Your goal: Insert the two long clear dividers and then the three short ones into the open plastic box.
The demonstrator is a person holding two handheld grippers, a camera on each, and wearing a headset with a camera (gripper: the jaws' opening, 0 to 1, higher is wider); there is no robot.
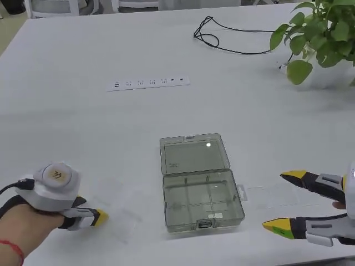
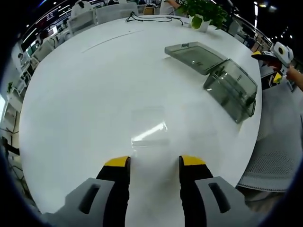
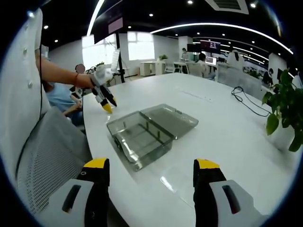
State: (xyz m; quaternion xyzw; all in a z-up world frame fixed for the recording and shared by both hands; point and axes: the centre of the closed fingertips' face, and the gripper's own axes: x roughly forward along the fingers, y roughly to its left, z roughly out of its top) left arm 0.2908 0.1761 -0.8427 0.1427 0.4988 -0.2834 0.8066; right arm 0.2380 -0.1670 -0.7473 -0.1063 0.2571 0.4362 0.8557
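**On the desk [image 1: 83, 127], dividers [image 2: 149, 128] lie outside the box [image 1: 222, 194]**

Around us an open office [image 3: 151, 47]; the white desk carries the open plastic box, lid back. Clear dividers lie flat left and right of it, so we judge insertion barely begun, if at all. Left tool [image 2: 154, 163] and right tool [image 3: 151, 172] both gape, holding nothing.

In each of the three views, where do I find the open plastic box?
Head view: the box sits bottom centre.
Left gripper view: the box is upper right.
Right gripper view: the box is centre.
Shared landmark: the potted plant.
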